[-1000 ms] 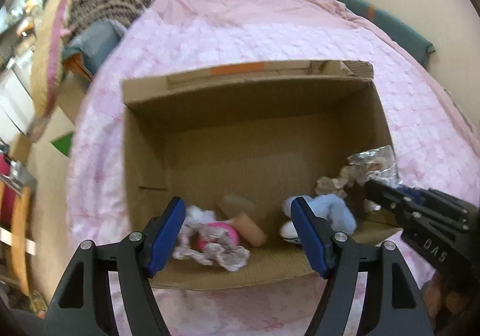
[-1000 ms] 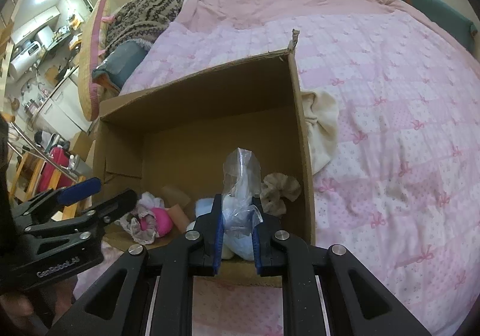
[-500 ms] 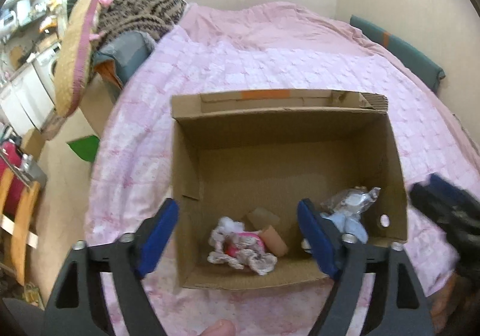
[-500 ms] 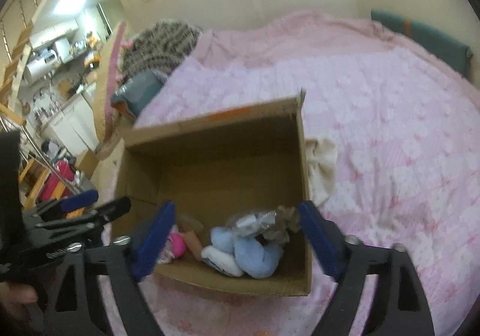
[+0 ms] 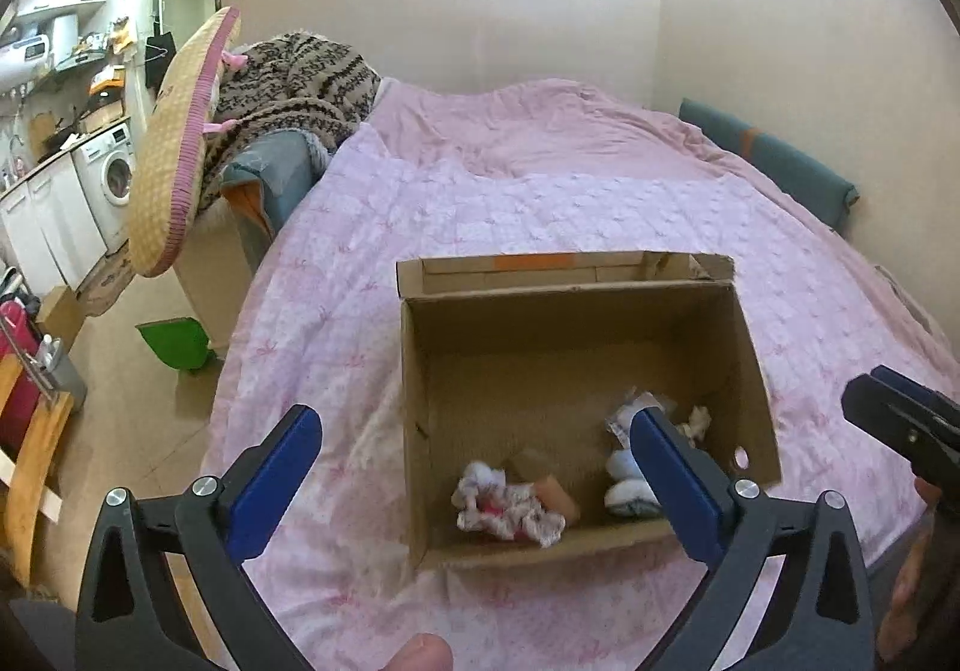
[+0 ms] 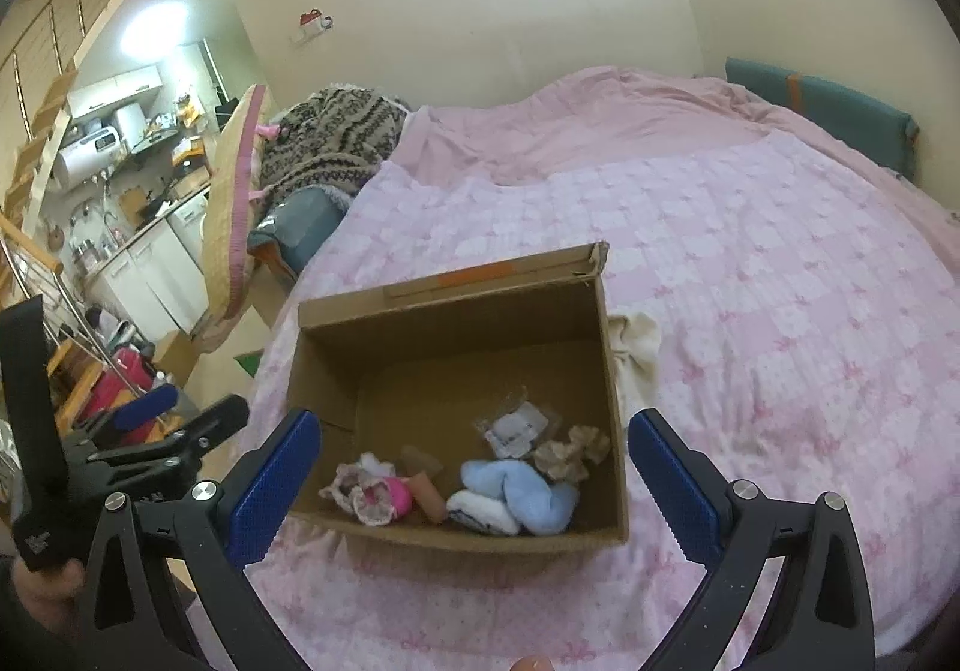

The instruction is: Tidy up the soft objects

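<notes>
both claws empty, jaws wide: left gripper (image 5: pixel 474 482), right gripper (image 6: pixel 474 482). soft items lie along near wall of box (image 6: pixel 600 275) at bed's near edge. judged: drop done; next, fetch cream cloth (image 6: pixel 639 356) beside box's right wall.

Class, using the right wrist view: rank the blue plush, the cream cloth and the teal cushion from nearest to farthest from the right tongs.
1. Blue plush: in the box, just ahead of the open right tongs.
2. Cream cloth: on the bed outside the box's right wall.
3. Teal cushion: at the far right, against the wall.
</notes>
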